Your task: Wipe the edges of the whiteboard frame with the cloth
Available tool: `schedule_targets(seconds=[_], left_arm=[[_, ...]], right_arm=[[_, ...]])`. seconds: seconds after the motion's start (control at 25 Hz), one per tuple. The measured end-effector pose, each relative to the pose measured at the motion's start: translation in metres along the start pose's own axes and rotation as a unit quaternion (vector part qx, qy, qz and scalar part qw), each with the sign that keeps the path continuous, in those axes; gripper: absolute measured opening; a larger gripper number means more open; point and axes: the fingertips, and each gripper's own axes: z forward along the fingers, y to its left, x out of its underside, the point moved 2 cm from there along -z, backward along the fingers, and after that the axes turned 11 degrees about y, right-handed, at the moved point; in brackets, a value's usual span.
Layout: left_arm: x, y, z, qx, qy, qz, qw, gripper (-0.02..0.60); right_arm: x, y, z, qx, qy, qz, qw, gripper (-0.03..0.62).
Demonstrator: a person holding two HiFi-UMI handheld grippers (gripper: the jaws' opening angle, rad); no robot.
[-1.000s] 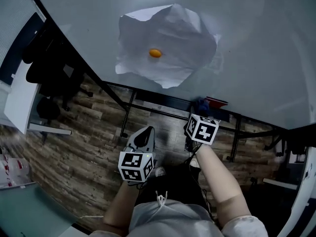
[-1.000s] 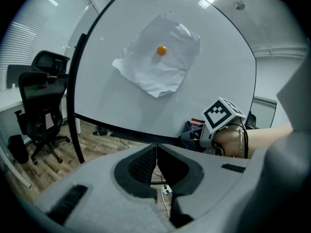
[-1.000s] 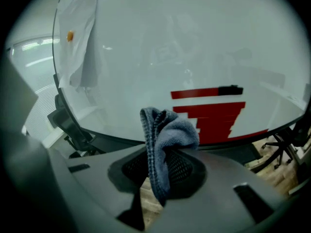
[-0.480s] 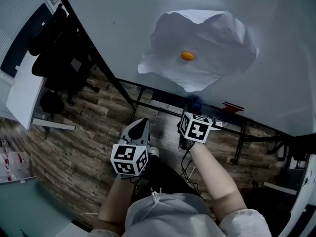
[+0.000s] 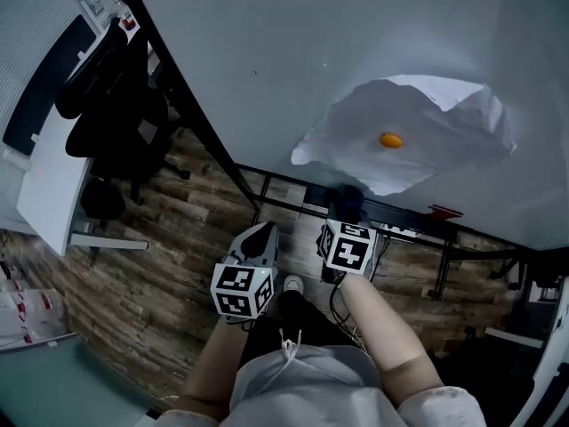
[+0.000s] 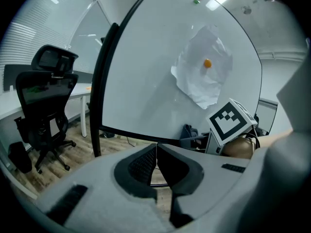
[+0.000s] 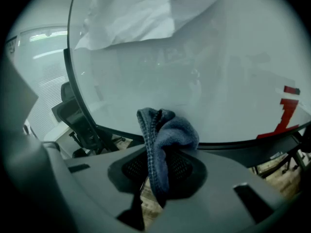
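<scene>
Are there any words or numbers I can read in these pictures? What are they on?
None can be read.
Left marker cube and right marker cube: black-and-white squares only, no letters.
Paper on the whiteboard: no writing shows.
White bag on the floor: red print, too blurred to read.

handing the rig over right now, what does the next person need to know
Left gripper: jaws together, empty, held low, touching nothing.
Right gripper: shut on the blue cloth, up by the bottom edge of the whiteboard frame; contact unclear.
Done: nothing shows which edges are wiped.
Left: run the cloth along the frame edges, probably starting at this bottom one.
</scene>
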Motion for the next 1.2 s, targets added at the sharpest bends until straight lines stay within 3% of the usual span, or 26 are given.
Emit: schedule_targets(seconds=[0.36, 0.72, 1.2], left_arm=[[-0.007, 0.041, -0.023, 0.014, -0.007, -0.006, 0.9999, 0.020], [-0.003, 0.086, -0.037, 0.064, 0.025, 0.058, 0.9959, 0.020], [0.006, 0.163, -0.052, 0.083, 0.039, 0.048, 0.9946, 0.020]], right_arm=[[-0.010, 0.056, 0.017, 0.010, 0.013, -0.010, 1.000, 0.080], [-0.022, 0.106, 0.029, 0.033, 0.001, 0.012, 0.999, 0.080], [-0.037, 0.197, 0.065, 0.026, -0.002, 0.021, 0.999, 0.080]])
